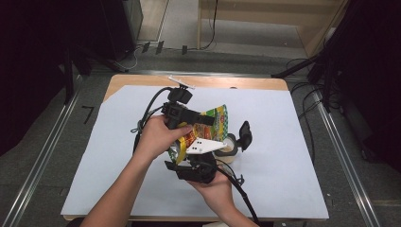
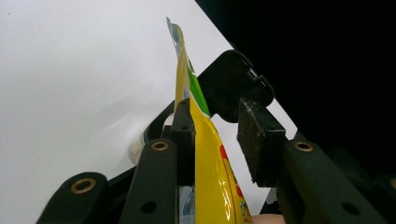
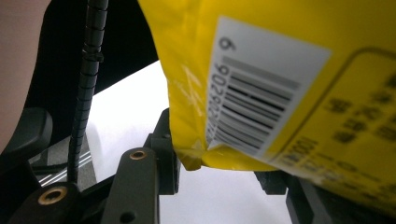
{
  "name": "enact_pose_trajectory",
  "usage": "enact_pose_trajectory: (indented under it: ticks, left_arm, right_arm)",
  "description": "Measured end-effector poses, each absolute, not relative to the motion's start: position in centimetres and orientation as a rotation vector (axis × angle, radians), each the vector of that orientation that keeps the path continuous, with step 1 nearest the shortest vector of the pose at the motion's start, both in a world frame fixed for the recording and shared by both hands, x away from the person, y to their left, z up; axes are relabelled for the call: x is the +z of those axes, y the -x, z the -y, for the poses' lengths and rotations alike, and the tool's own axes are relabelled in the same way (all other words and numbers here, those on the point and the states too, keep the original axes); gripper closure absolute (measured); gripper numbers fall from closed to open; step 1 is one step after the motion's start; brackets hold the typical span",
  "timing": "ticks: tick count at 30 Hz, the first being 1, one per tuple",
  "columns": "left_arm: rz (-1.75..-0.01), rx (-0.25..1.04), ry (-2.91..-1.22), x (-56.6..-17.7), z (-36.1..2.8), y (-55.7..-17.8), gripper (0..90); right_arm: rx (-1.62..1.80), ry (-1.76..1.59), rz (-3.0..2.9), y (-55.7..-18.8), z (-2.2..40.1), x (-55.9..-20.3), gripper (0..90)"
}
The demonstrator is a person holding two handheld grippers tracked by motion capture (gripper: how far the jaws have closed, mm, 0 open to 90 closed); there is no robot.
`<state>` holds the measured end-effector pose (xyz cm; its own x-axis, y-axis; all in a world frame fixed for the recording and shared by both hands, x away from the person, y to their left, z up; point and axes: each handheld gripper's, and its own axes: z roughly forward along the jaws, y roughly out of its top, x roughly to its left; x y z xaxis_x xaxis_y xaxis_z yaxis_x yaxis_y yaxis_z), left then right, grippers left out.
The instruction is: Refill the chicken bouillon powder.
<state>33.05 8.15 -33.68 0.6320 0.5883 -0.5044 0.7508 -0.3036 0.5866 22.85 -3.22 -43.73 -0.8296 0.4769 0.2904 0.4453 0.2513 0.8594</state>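
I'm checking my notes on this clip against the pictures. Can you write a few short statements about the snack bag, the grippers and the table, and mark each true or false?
1. The yellow snack bag is held up between the two grippers, off the white table cover. True.
2. In the left gripper view, both pads of the left gripper press on the bag. False: the bag lies against one pad, and a gap separates it from the other.
3. A barcode label shows on the bag in the right gripper view. True.
4. The bag is blue and red. False: it is mainly yellow, with green and red print.
5. A roll of tape lies on the table cover beside the right gripper. True.
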Motion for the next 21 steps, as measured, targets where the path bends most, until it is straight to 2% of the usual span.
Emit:
enact_pose_trajectory:
  ticks: [21]
  left_arm:
    - [-1.042,-0.241,-2.019,-33.65,-7.98,-32.89,69.3]
  right_arm:
    - [1.658,-0.884,-2.462,-22.66,3.13,-43.84,61.5]
